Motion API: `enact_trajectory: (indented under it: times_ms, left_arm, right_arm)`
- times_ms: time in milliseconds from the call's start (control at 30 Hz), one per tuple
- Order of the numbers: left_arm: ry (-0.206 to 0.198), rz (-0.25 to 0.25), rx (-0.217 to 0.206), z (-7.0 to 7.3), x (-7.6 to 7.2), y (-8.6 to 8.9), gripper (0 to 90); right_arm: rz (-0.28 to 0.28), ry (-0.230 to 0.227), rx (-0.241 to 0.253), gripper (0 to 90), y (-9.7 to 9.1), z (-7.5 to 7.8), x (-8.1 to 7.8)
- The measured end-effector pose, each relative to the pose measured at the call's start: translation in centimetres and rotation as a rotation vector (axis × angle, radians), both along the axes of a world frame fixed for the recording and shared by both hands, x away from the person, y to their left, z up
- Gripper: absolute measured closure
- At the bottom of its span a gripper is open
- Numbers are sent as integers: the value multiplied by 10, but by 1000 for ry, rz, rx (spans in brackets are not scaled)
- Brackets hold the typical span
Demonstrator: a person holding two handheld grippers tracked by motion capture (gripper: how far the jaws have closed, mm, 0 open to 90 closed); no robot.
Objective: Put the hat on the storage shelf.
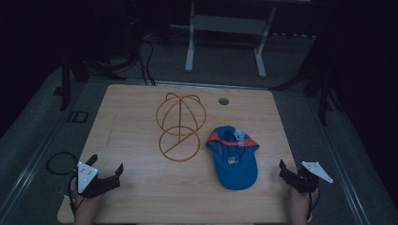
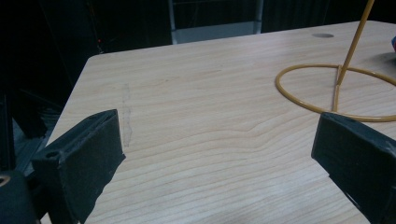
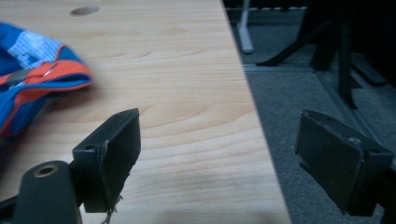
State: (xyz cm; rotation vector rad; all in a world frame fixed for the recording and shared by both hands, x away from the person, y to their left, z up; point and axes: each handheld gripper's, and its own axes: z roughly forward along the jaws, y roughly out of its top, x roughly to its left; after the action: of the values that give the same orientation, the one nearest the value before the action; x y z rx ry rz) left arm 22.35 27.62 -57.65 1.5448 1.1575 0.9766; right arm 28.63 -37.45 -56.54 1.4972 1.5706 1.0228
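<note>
A blue cap [image 1: 232,157] with orange trim lies brim toward me on the wooden table [image 1: 141,197], right of centre. A yellow wire hat stand [image 1: 180,126] is set up to its left, with a round base ring and a domed frame. My left gripper [image 1: 107,164] rests open at the near left corner, nothing between its jaws. In the left gripper view the gripper [image 2: 219,149] faces the stand's base ring [image 2: 299,100]. My right gripper [image 1: 290,171] is open and empty at the near right edge. In the right gripper view the gripper [image 3: 219,144] straddles the table edge, with the cap [image 3: 32,79] off to the left.
A round cable hole [image 1: 224,101] sits near the table's far edge. Beyond the table stands a grey metal frame [image 1: 225,28] on grey carpet. A dark cable loop [image 1: 61,161] lies on the floor at the left. Dark stand legs [image 1: 324,93] rise at the right.
</note>
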Motion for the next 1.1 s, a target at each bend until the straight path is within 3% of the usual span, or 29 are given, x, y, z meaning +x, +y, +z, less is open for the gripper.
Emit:
enact_trajectory:
  times_ms: [100, 267, 333, 367, 433, 700, 733, 833, 967, 1000, 1100]
  left_arm:
    - [8, -8, -12, 1, 1, -1, 24]
    - [54, -46, -89, 2, 5, -2, 24]
    - [57, -51, -88, 2, 5, -3, 24]
    - [56, -45, -54, 1, 5, -4, 24]
    - [59, -41, -43, 0, 5, -6, 26]
    - [86, -52, -42, 1, 6, -12, 35]
    - [109, -68, -50, 2, 6, -13, 35]
    - [128, -91, -33, 3, 6, -17, 35]
    - [135, -136, -20, 6, 4, -21, 32]
    - [134, -177, -27, 7, 4, -21, 32]
    - [123, -241, -34, 9, 1, -24, 32]
  right_arm:
    - [67, 9, 20, 145, 4, 5, 2]
    - [115, 23, 45, 140, 9, 16, 9]
    - [132, 25, 35, 137, 13, 28, 15]
    - [135, 25, 31, 136, 14, 32, 17]
    - [149, 20, 38, 136, 16, 39, 20]
    - [219, 37, 37, 133, 26, 62, 37]
    - [219, 37, 37, 133, 26, 62, 37]
    - [290, 53, 16, 133, 38, 76, 49]
    - [352, 68, 16, 134, 49, 85, 59]
    - [365, 70, 14, 134, 51, 87, 62]
    - [415, 92, -12, 136, 60, 93, 70]
